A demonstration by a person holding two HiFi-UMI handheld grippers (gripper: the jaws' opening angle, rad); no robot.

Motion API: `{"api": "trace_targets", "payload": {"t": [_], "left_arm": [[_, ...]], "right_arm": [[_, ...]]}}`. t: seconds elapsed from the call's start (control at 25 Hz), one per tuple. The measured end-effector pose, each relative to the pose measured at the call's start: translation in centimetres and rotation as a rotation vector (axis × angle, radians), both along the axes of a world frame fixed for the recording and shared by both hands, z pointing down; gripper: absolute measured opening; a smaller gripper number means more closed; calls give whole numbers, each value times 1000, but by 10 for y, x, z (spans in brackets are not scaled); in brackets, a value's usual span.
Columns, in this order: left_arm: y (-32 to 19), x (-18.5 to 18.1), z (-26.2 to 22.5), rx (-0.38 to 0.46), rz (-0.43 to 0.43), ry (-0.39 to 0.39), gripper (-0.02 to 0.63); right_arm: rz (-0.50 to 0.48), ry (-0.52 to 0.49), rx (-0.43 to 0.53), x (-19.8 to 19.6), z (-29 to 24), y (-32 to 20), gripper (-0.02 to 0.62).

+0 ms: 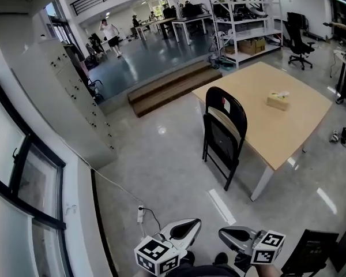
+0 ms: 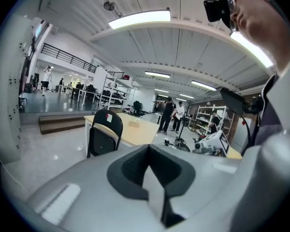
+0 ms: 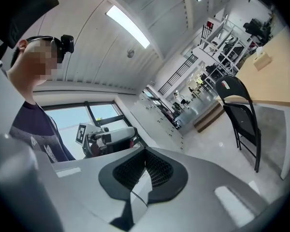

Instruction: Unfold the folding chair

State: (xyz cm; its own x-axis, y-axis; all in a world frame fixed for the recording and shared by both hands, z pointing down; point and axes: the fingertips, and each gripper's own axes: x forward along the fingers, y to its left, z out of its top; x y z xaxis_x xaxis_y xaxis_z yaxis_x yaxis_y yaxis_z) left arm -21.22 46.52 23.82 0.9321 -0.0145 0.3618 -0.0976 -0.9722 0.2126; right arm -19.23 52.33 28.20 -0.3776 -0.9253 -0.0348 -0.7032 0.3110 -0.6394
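A black folding chair (image 1: 224, 133) stands folded and upright against the near left edge of a wooden table (image 1: 300, 126), well ahead of both grippers. It has a small white and red tag on its backrest. The left gripper view shows the chair (image 2: 105, 135) at the left, and the right gripper view has the chair (image 3: 241, 115) at the right. My left gripper (image 1: 191, 226) and right gripper (image 1: 225, 234) sit low at the bottom of the head view, side by side. Both are shut with nothing held: left gripper (image 2: 151, 175), right gripper (image 3: 144, 177).
A tissue box (image 1: 278, 100) lies on the table. Wooden steps (image 1: 173, 88) rise behind the chair, and grey lockers (image 1: 69, 97) line the left wall. A power strip (image 1: 140, 213) and its cable lie on the floor near me. Shelves (image 1: 245, 16), an office chair (image 1: 299, 39) and several people stand farther back.
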Motion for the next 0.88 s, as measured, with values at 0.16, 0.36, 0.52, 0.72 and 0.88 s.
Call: {"api": "trace_targets", "payload": {"t": [0.16,0.36,0.52,0.72,0.88], "left_arm": [[-27,10,0,-5,-25,42,2],[-68,16,9,-91,4,91,2],[-125,11,-2,-111,30,141,2],[-204,-13,-1,-170,26,159,2],[-259,-44,2,-181,-27,170,2]], "right_arm": [[-50,19,-19,-2,4,-25,-2],[-14,80,-75,-1,-1,-59,-2],[23,79,-98,-7,-9,-116,-2],[-47,130,-98,-47,-18,-204,-2],[-104,189,-90,-68,-14,-255,-2]]}}
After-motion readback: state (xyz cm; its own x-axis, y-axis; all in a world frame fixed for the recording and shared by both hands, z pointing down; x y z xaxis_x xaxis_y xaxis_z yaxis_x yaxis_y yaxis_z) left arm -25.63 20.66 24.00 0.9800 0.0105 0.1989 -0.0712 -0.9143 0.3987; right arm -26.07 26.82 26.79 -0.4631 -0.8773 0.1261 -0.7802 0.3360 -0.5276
